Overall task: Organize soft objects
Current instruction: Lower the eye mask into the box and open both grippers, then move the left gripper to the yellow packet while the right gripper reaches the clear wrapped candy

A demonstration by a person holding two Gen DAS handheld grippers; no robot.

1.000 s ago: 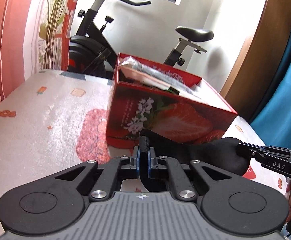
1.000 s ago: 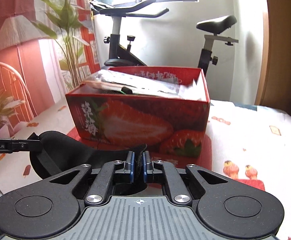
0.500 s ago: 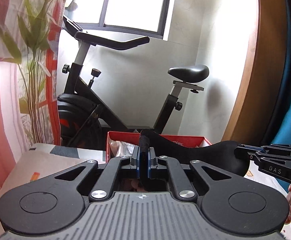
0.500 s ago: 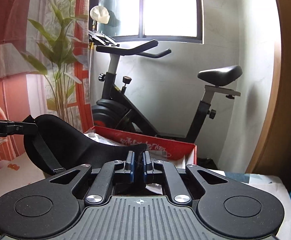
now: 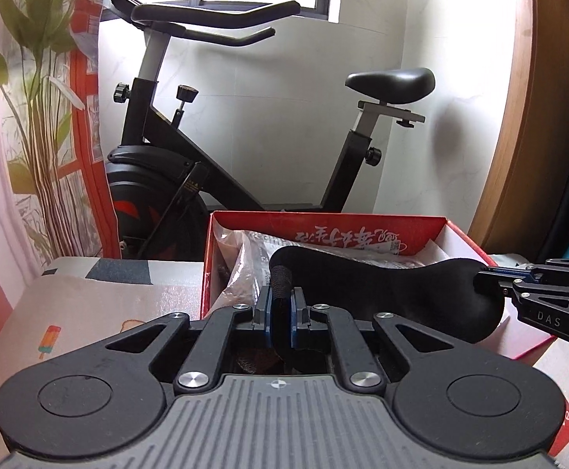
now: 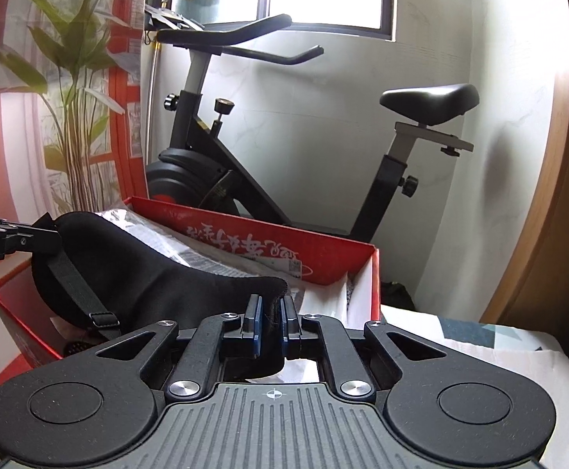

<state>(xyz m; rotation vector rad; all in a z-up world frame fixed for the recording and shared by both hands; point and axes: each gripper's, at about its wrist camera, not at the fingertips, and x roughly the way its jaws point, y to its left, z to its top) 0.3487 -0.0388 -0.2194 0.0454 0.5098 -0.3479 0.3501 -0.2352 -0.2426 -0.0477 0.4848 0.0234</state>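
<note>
Both grippers carried mask (image 5: pixel 394 293) over box (image 5: pixel 323 226) (held taut)

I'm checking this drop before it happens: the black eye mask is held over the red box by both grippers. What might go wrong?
The left gripper is opening on the eye mask while the right gripper grips its other end, so it may swing down lopsided. The red box already holds plastic packets, so the mask may rest on top or slip over the rim.

Packets (image 5: pixel 245 269) filling open red box (image 5: pixel 323 222)
</note>
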